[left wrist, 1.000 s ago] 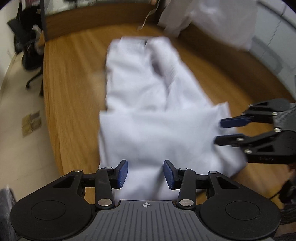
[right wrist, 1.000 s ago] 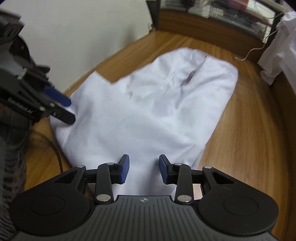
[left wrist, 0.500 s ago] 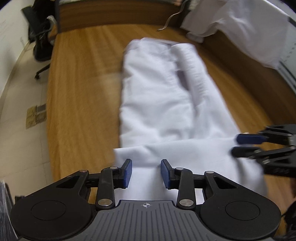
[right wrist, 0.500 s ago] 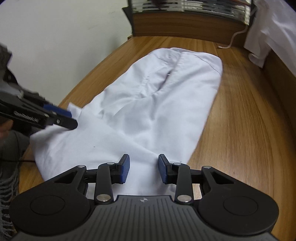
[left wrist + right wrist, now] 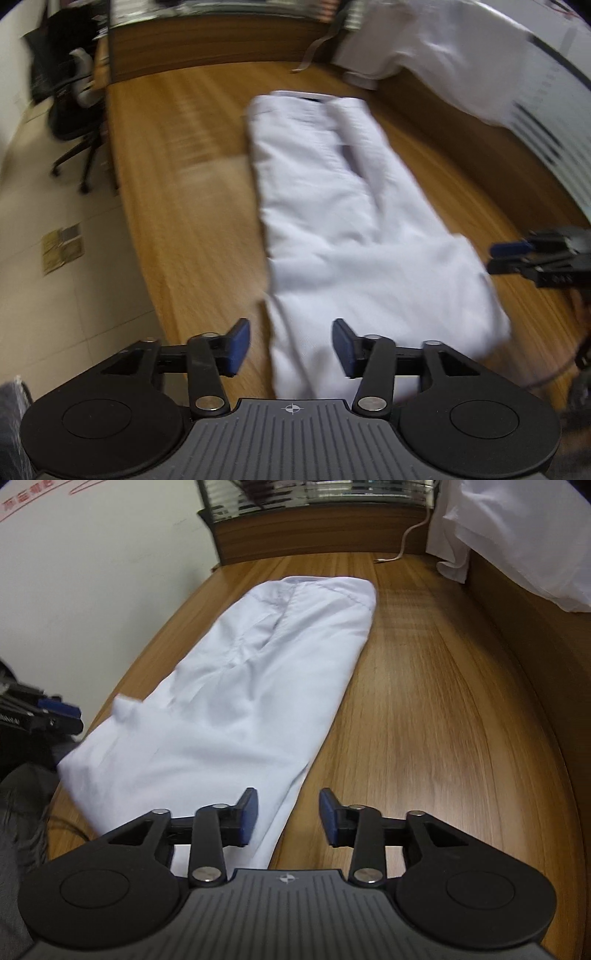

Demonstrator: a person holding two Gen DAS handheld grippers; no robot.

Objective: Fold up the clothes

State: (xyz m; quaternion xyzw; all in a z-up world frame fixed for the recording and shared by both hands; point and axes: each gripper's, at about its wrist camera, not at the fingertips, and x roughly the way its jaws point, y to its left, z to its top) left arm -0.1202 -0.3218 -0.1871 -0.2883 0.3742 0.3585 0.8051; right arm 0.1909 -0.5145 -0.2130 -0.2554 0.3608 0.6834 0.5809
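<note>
While the long wooden counter [image 5: 424, 709] takes up most of the room from where I stand, a white garment [image 5: 236, 701] lies stretched along it, folded lengthwise into a narrow strip with its collar end far from the person and its near end bunched in a loose fold close to the counter's front edge. More white cloth [image 5: 517, 535] is heaped on the raised ledge at the far right, apart from the garment, and a black office chair [image 5: 74, 110] stands on the tiled floor off the counter's left side. Down at the near end, the left gripper [image 5: 291, 345] hovers above the garment's left edge; its blue pads stand well apart and are opening, with cloth showing below the gap but neither pad pressing on it. The right gripper [image 5: 288, 816] hovers above the garment's right edge, where cloth meets bare wood; its jaws are also opening, somewhat less wide, and nothing is clamped between them. Each gripper shows in the other's view, just beside the bunched near end but not touching it. The left wrist view is blurred.
</note>
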